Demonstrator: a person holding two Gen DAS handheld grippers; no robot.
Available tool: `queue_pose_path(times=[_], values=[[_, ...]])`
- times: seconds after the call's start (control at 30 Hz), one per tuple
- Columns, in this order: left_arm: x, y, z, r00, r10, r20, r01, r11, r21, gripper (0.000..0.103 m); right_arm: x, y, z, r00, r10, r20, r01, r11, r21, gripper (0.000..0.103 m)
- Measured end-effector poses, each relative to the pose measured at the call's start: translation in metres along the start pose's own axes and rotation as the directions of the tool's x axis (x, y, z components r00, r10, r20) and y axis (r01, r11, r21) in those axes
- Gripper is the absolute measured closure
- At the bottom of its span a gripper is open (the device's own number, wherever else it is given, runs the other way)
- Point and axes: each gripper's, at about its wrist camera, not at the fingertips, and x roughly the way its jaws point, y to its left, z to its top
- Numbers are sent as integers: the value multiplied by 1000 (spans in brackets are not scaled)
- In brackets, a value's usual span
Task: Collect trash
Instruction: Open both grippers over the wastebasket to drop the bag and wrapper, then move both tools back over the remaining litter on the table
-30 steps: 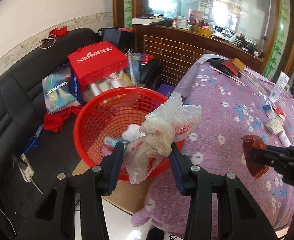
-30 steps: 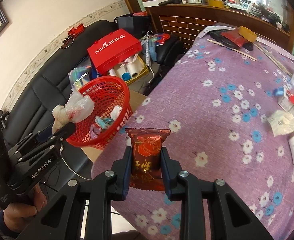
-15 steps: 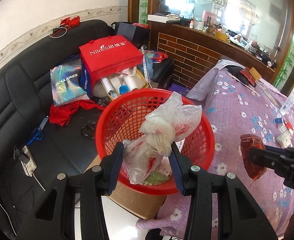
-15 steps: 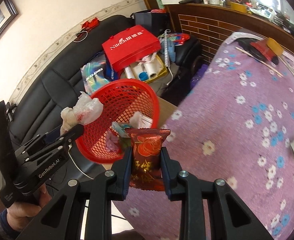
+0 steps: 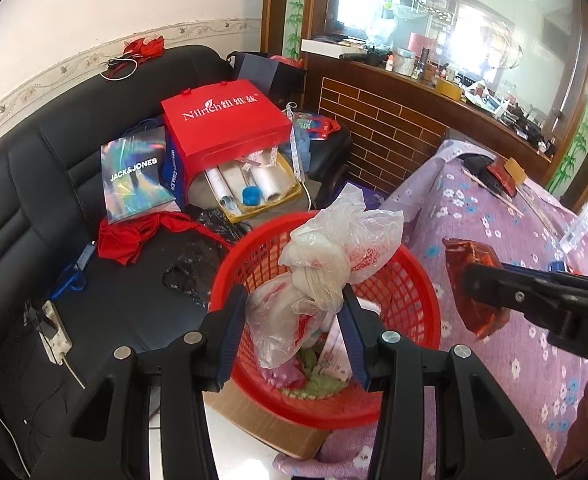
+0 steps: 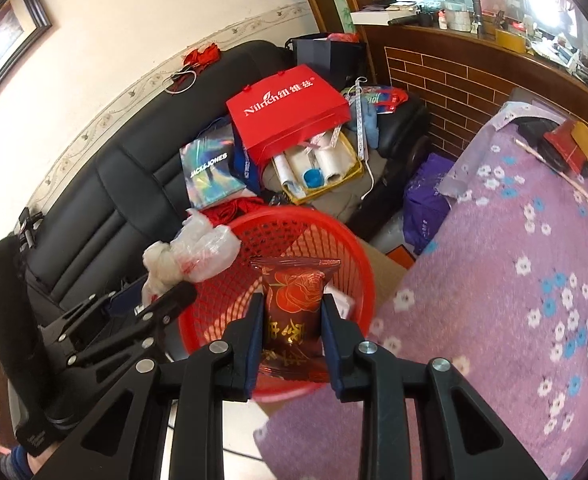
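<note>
My left gripper (image 5: 294,312) is shut on a knotted clear plastic bag (image 5: 334,252) and holds it over the red mesh basket (image 5: 422,312). The basket holds several pieces of trash. My right gripper (image 6: 292,320) is shut on a dark red snack wrapper (image 6: 294,300) with a rose print, above the basket's near side (image 6: 294,224). The wrapper also shows in the left wrist view (image 5: 474,280), right of the basket. The bag also shows in the right wrist view (image 6: 192,252), at the basket's left rim.
The basket sits on a cardboard box (image 5: 270,424) between a black sofa (image 5: 34,220) and a table with a purple flowered cloth (image 6: 534,280). A red gift bag (image 5: 222,124), a Jack & Jones bag (image 5: 134,176) and paper rolls lie on the sofa.
Both grippers have moved left off the table toward the basket. The bag and the wrapper now hang over the basket, each still held.
</note>
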Motion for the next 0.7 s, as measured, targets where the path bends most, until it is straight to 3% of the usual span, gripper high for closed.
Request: queue_pose_path(times=[0.17, 0.27, 0.53, 0.7], values=[[10, 3, 11, 1000, -13, -3, 13, 1000, -17, 57, 14, -6, 16, 1000, 4, 2, -4, 999, 35, 72], [17, 5, 13, 999, -7, -34, 6, 999, -36, 35, 30, -13, 19, 999, 36, -35, -34, 998, 52, 68], [1, -2, 0, 999, -44, -23, 42, 998, -47, 33, -10, -46, -8, 1000, 19, 14, -21, 993, 118, 67], [-3, -42, -12, 993, -108, -42, 110, 993, 37, 33, -34, -78, -43, 1000, -13, 7, 12, 983, 183, 66]])
